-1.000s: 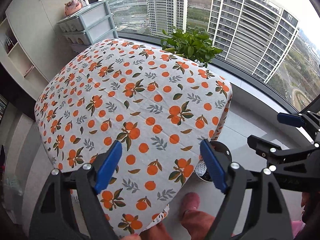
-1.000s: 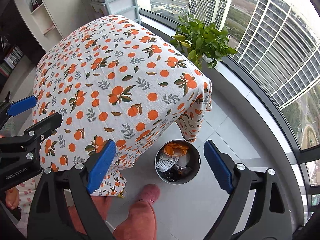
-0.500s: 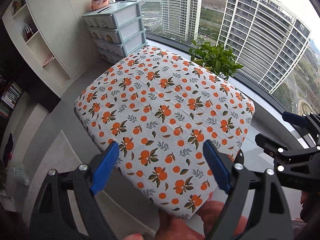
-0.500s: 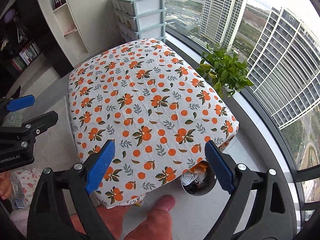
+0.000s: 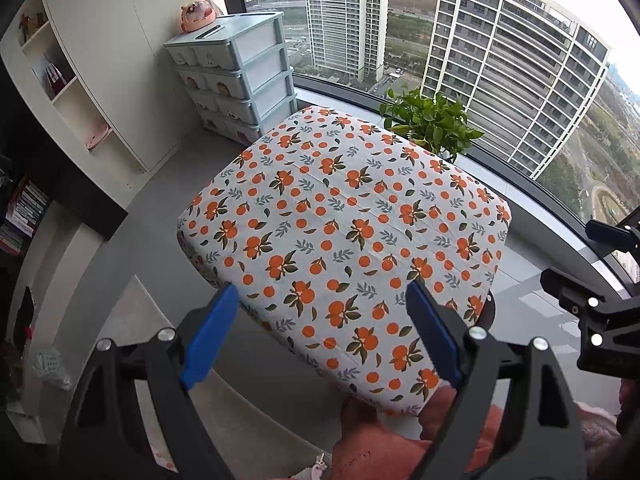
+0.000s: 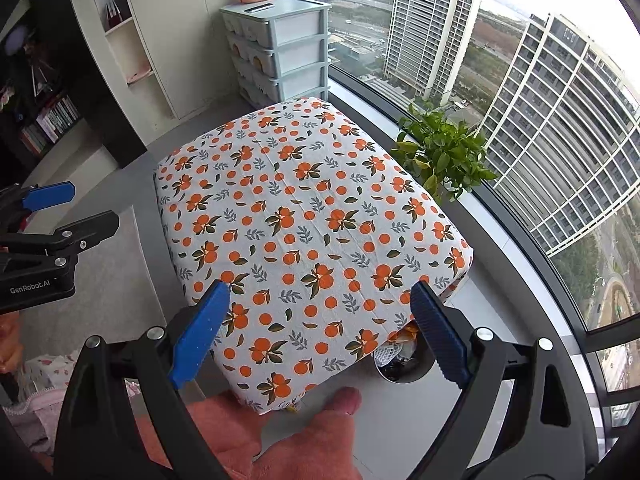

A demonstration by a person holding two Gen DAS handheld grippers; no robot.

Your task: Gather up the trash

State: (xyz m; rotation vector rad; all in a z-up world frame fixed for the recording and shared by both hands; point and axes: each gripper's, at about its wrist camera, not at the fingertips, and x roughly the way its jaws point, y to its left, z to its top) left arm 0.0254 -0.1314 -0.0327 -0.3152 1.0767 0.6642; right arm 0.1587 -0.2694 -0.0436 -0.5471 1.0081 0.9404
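High-rise room with a curved window wall (image 5: 360, 40), tower blocks outside, grey floor (image 6: 100, 288). In the middle stands a table under an orange-print cloth (image 5: 344, 240), its top bare in both views. A potted plant (image 5: 434, 124) sits on the sill just past the table's far corner; a blue-grey drawer unit (image 5: 240, 76) stands against the wall with a pink toy (image 5: 198, 16) on top. White shelves (image 5: 60, 80) at left. Left gripper (image 5: 320, 336) points down over the near table edge, blue pads (image 5: 210, 336) wide apart, nothing between them; its jaws have just been opening a bit. Right gripper (image 6: 318, 332) is likewise spread wide, empty, over the near right part of the cloth. Only the right wrist view shows the trash: a round metal bin (image 6: 402, 370) on the floor beside the near right table corner, half hidden under the cloth's hanging edge, with white mesh, orange scraps and dark bits inside. In the left wrist view only a dark sliver of its rim peeks out past the cloth, contents hidden. The right view also shows the person's foot in a pink slipper (image 6: 320, 420) near the bin and books (image 6: 52, 120) at far left. Each view catches the other gripper at its edge.
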